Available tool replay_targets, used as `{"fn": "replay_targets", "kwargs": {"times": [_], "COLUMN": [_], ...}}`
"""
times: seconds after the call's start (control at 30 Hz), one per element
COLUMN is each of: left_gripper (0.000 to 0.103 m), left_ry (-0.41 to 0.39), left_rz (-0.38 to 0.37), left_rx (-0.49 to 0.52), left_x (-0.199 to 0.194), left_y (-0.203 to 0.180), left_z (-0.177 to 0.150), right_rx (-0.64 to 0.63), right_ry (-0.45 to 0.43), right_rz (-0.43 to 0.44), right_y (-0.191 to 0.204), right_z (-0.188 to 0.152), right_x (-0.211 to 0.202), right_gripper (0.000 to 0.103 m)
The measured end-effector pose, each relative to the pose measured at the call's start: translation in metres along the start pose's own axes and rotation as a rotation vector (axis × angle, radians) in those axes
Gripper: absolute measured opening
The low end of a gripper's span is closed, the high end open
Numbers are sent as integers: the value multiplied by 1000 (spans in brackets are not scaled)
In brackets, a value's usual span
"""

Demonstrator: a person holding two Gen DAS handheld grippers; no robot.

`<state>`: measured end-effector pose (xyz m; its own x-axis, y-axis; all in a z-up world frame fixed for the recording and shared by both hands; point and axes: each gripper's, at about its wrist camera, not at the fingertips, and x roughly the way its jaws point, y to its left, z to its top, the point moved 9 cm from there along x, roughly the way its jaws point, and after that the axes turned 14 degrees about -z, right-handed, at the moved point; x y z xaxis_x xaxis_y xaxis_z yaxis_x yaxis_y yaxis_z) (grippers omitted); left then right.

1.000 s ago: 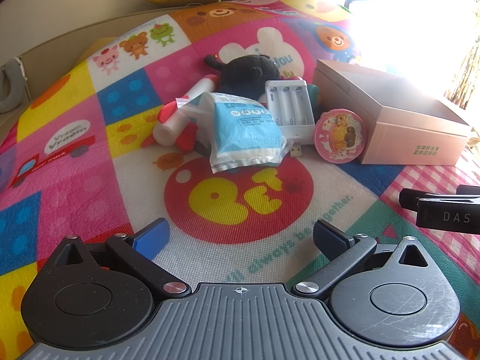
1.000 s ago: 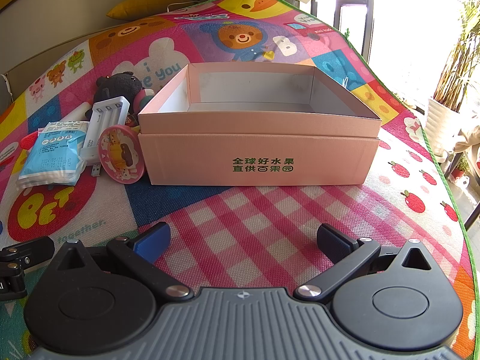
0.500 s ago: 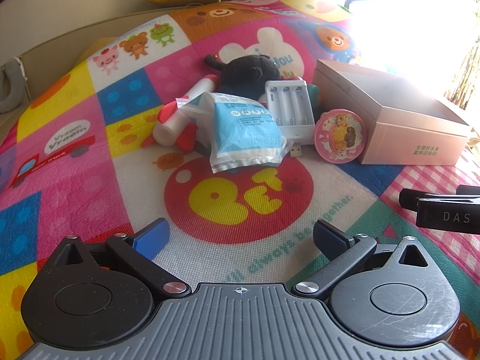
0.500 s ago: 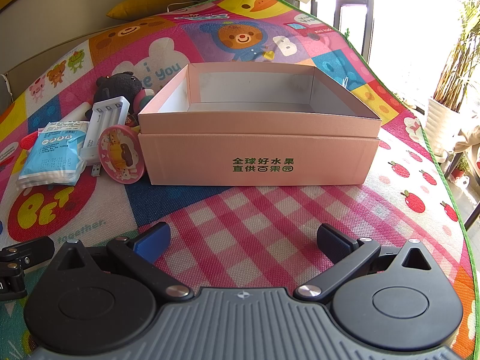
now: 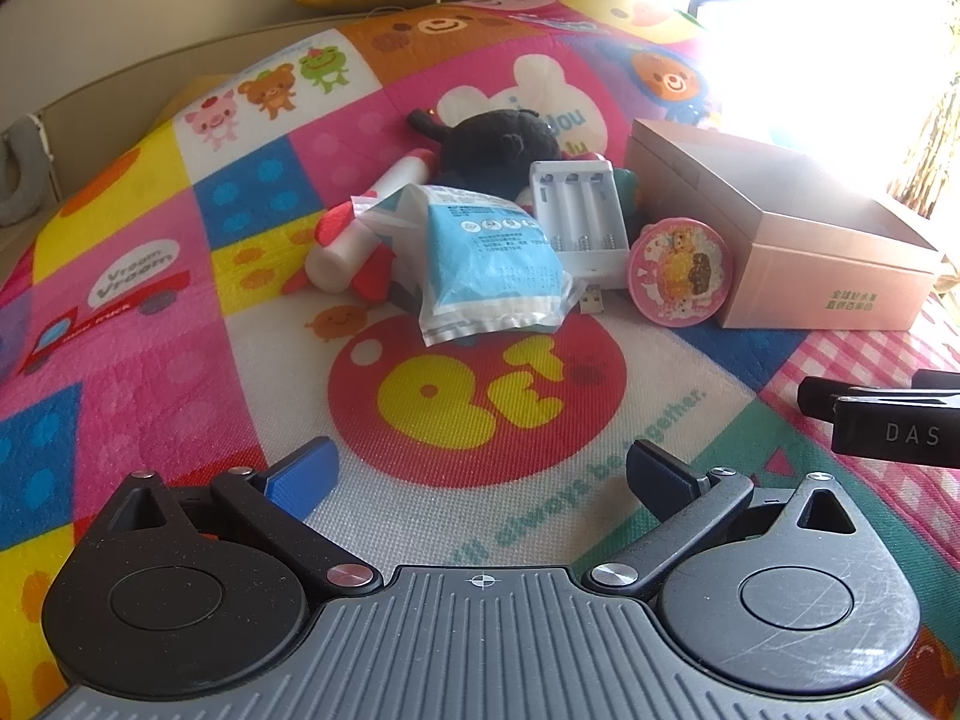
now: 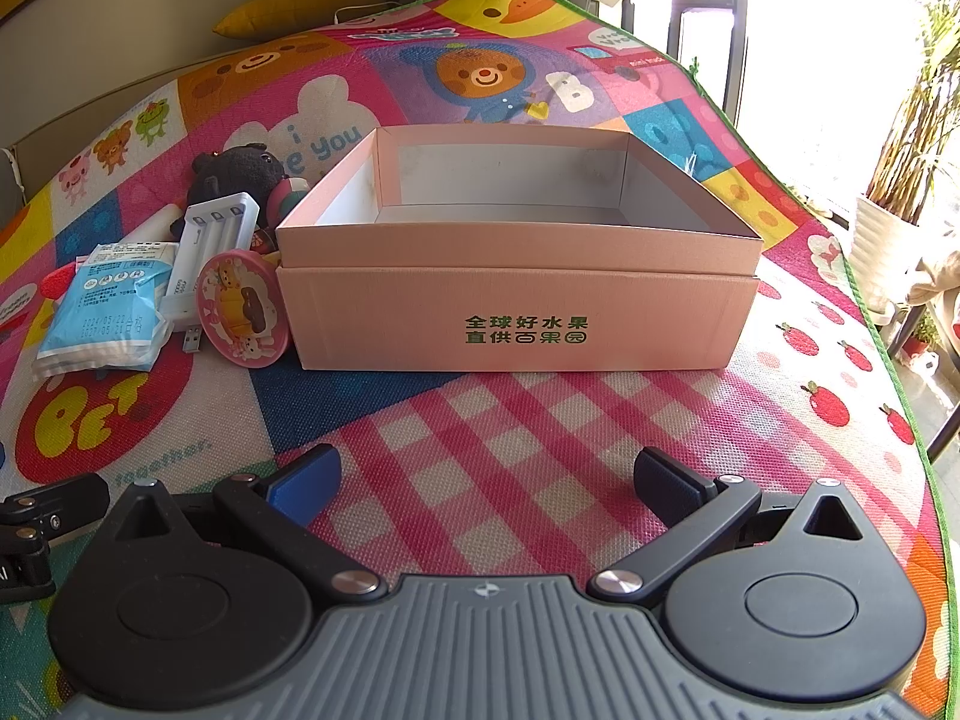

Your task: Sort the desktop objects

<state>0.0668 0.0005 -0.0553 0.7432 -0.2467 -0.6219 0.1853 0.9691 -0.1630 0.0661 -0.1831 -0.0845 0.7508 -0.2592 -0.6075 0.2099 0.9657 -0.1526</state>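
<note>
Nothing has moved: both the left gripper (image 5: 480, 471) and right gripper (image 6: 486, 480) hover spread wide over the play mat (image 6: 510, 450), grasping nothing; the pink box (image 6: 516, 312) sits mid-mat, clutter just beside its left wall.

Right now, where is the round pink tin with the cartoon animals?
The round pink tin stands on edge, leaning against the left front corner of the pink cardboard box, with the white battery charger just behind it.

Box (image 6: 516, 318) front: "全球好水果 直供百果园". Mat (image 5: 480, 396): "Vroom Vroom", "always be together". Right tongs (image 5: 888, 429) body: "DAS".
</note>
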Motion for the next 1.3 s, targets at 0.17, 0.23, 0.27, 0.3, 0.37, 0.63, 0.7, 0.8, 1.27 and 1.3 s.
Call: {"fn": "replay_targets", "kwargs": {"times": [0.17,0.23,0.27,0.3,0.37,0.63,0.7,0.8,1.27,1.3], "left_gripper": [103,103,103,103,103,103,103,103,103,103], "left_ry": [0,0,0,0,0,2,2,2,2,2], "left_rz": [0,0,0,1,2,7,6,7,8,8], "left_rx": [0,0,0,0,0,2,1,2,2,2], "left_x": [0,0,0,0,0,0,0,0,1,1], "left_y": [0,0,0,0,1,2,2,2,1,1], "left_z": [0,0,0,0,0,-1,-1,-1,-1,-1], "right_rx": [-1,-3,0,1,0,-10,-22,-30,-47,-49], "right_ry": [0,0,1,1,1,9,32,50,52,56], "right_rz": [0,-2,1,1,1,2,12,20,6,10], "right_y": [1,2,2,0,0,0,1,0,-6,-6], "right_z": [-1,-2,-2,0,0,1,1,-4,-21,-20], "right_x": [-2,-3,-3,0,0,1,1,-4,-26,-25], "right_gripper": [103,103,103,103,103,103,103,103,103,103]}}
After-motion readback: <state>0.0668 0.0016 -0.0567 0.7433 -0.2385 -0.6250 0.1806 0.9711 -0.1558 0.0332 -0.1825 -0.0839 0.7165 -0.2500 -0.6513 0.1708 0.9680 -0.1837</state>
